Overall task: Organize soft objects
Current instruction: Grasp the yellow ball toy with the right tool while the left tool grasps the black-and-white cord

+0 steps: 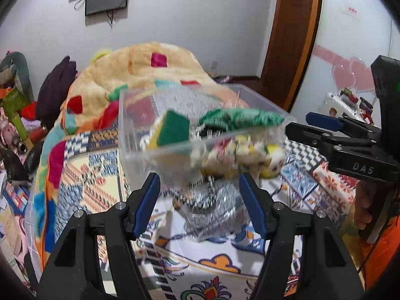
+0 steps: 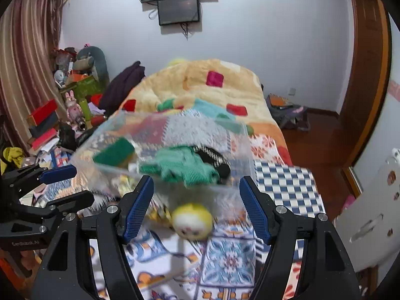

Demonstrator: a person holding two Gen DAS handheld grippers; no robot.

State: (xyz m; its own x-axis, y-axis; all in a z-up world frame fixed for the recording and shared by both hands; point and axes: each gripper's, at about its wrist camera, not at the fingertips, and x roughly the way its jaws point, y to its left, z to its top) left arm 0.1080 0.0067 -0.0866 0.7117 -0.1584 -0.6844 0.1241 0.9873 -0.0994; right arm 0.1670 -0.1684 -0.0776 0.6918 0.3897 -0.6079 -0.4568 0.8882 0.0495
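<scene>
We see a clear bin (image 1: 140,115) at the middle of the left wrist frame, blurred, sitting on the patterned bedspread (image 1: 217,255). Inside it lie a green sponge (image 1: 173,127), a green knit cloth (image 1: 240,117) at the bin's upper right, and a yellow plush toy (image 1: 272,160) pressed against the near wall at lower right; a silver-grey bundle (image 1: 215,200) shows low through the plastic. Our left gripper (image 1: 200,195) is spread wide at the bottom of that frame, its blue pads either side of the bin's near face; we cannot tell if they touch it. In the right wrist frame the bin (image 2: 240,135) fills the centre, with the sponge (image 2: 115,152) left, the cloth (image 2: 185,167) in the middle and the toy (image 2: 192,220) just below. Our right gripper (image 2: 197,197) is also spread, empty. A quilt (image 2: 200,87) lies heaped behind, a screen (image 2: 178,10) on the wall at top.
</scene>
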